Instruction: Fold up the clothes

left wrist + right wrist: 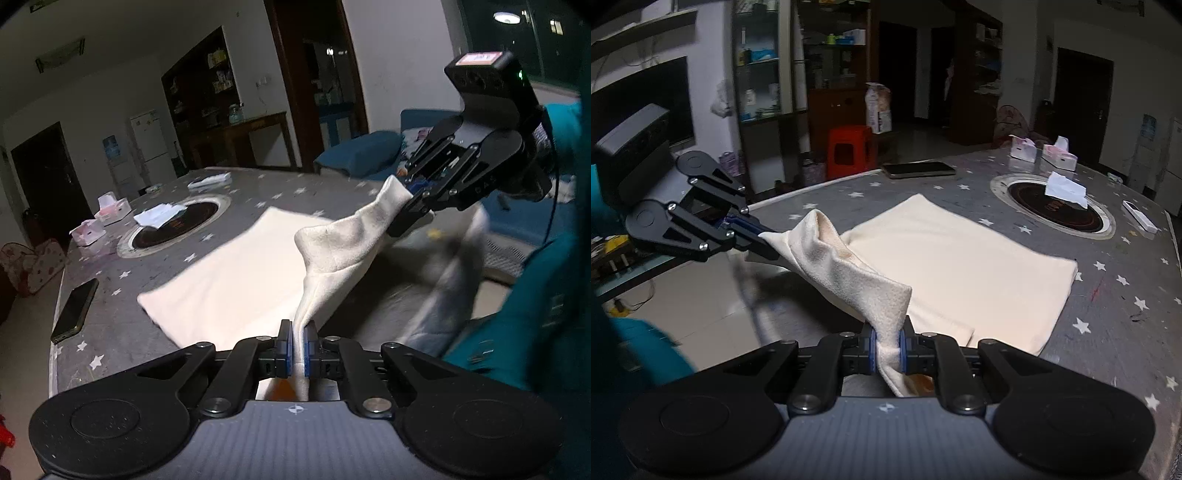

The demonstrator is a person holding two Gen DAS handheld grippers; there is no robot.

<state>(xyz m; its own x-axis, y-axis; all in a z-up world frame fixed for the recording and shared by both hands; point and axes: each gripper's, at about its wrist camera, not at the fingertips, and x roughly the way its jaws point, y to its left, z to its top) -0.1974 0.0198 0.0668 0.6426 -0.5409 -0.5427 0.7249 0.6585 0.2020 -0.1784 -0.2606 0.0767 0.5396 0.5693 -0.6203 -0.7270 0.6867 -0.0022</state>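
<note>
Cloth (258,266): near edge lifted, left gripper (297,347) and right gripper (886,349) each clamped on a corner; the rest lies ahead on bench (1108,314), toward frame centre.

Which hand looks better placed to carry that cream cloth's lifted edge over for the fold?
Neither; it likely takes both. The left tool and right tool each pinch one end of the cream cloth's lifted near edge.
</note>
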